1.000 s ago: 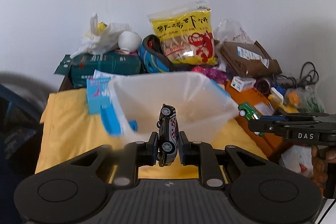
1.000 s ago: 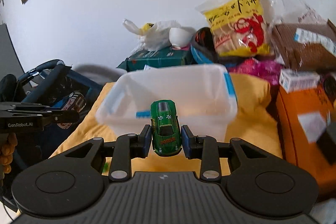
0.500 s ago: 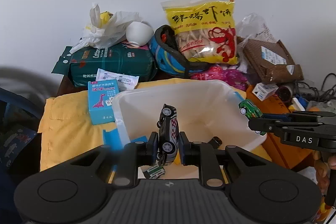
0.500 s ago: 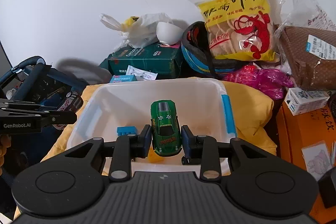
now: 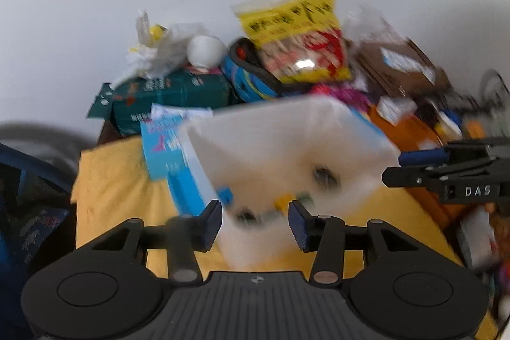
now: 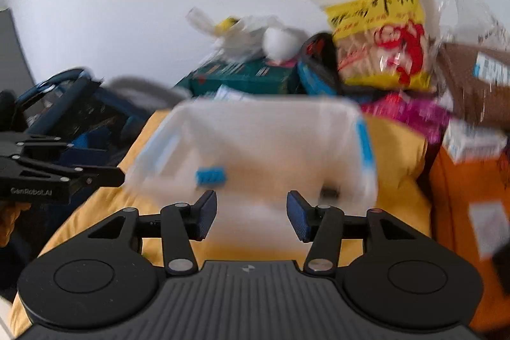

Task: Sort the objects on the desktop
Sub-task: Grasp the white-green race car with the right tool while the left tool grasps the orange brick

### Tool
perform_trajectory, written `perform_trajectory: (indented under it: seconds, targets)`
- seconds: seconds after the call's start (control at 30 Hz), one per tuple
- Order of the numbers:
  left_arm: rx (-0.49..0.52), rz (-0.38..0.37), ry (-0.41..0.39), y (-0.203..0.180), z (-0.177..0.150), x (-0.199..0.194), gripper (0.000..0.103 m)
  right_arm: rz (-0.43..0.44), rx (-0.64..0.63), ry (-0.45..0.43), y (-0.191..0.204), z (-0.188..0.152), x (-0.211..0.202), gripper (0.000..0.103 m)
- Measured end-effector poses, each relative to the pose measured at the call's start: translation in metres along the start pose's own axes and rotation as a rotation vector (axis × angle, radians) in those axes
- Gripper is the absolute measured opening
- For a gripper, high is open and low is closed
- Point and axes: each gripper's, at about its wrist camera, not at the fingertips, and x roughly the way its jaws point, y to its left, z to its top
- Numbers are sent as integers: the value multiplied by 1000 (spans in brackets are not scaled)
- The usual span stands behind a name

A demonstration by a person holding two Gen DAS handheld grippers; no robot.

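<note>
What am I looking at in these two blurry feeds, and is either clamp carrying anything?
Each picture comes from a camera mounted on a handheld two-finger clamp, looking forward along its fingers. In the left view, the left gripper is open and empty; the other clamp shows at its right edge. In the right view, the right gripper is also open and empty. Both face a white plastic bin on a yellow cloth, with small items, blurred, inside. Behind stand a yellow snack bag and a green box. Motion blur hides finer detail.
</note>
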Motion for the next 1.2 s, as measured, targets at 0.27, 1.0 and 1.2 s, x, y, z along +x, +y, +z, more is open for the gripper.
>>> perform_trajectory:
  seconds: [0.27, 1.0, 1.2]
  targets:
    - [-17, -45, 100, -23, -122, -17, 50, 84, 37, 191, 37, -132, -19, 42]
    - [-6, -70, 177, -31, -150, 34, 22, 82, 27, 255, 48, -155, 10, 33]
    - [-11, -60, 187, -21, -157, 25, 21, 73, 70, 236, 36, -157, 0, 33]
